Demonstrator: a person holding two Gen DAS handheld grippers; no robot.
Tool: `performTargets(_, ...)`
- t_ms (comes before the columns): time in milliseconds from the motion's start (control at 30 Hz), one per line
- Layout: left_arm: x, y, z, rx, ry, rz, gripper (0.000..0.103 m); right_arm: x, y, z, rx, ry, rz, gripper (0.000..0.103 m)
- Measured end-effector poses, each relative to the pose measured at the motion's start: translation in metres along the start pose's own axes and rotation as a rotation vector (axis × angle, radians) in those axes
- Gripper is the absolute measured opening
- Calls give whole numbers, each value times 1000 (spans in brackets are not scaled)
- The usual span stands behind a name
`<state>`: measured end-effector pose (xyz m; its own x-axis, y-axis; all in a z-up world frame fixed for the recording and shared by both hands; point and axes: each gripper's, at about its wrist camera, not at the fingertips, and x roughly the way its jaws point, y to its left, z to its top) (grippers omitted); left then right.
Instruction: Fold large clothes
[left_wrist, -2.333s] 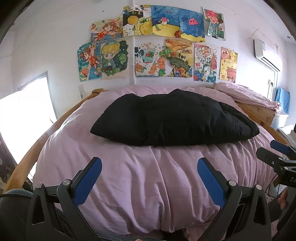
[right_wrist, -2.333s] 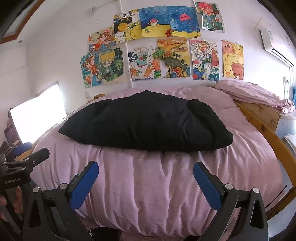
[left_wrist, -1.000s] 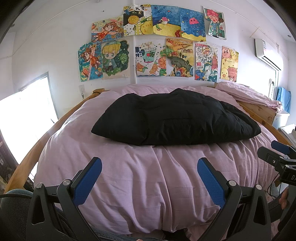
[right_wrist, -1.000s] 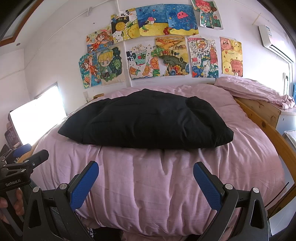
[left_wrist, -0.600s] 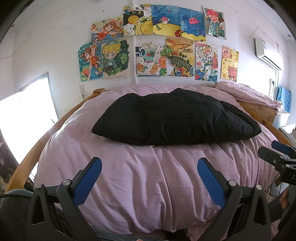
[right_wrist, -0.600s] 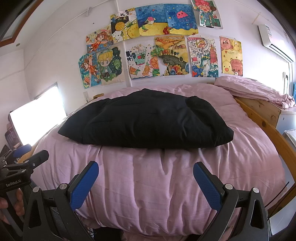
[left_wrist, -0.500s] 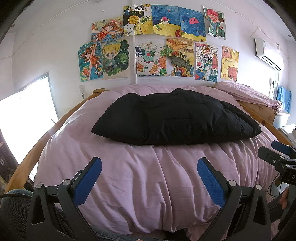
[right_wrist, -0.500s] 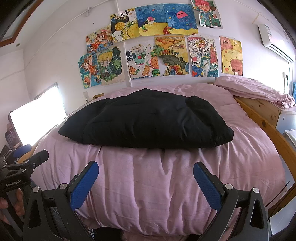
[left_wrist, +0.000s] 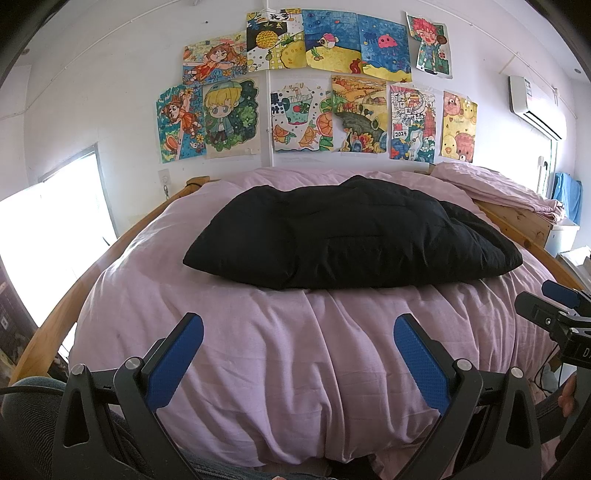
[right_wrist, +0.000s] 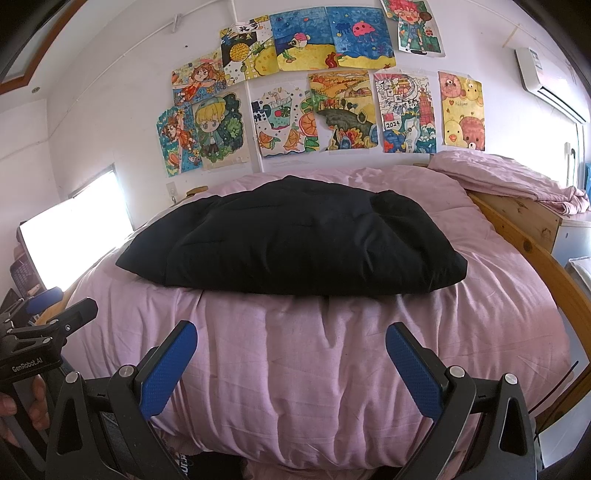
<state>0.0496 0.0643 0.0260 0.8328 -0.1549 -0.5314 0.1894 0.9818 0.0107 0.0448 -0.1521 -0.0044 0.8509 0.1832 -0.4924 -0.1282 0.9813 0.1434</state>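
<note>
Lying across the middle of the bed, black padded garment (left_wrist: 351, 240) sits flat on the pink duvet (left_wrist: 295, 350), long side running L-R, already bundled into a rough rectangle w/ quilted seams showing. Right end looks thicker, w/ a second layer poking out behind it in left wrist view. Can't tell sleeves or collar, fabric too dark.

Left gripper (left_wrist: 297, 354) hovers over near edge of the duvet, blue pads wide apart, nothing between them, well short of the garment. Right gripper (right_wrist: 291, 354) same: spread wide, empty, low over the duvet front edge, apart from the garment. Both point toward the headboard wall.

Each gripper shows in the other's cam: right one at far right edge of left wrist view, left one at far left of right wrist view w/ "GenRobot.AI" label visible and a hand (right_wrist: 22, 410) wrapped round its handle. So the two are side by side, near the foot of the bed.

Bkgd: wooden bed frame (right_wrist: 532, 243) along both sides, a crumpled pink sheet (right_wrist: 509, 177) heaped at the right head corner, kids' drawings (left_wrist: 314, 96) taped in two rows on the white wall, bright window (left_wrist: 55, 221) on left, AC unit (left_wrist: 535, 103) high on right wall. Blue cloth (left_wrist: 567, 199) hanging far right.
</note>
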Motion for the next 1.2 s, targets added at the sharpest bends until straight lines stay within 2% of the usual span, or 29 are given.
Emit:
performTargets(633, 0, 5, -3, -8, 15, 6, 101, 0, 2, 1, 4, 1, 0, 103)
performTargets(867, 0, 7, -5, 2, 10, 45, 101, 0, 3, 2, 6, 1, -1, 103)
performTargets(1200, 0, 9, -6, 5, 12, 52, 101, -1, 4, 2, 7, 2, -3, 103)
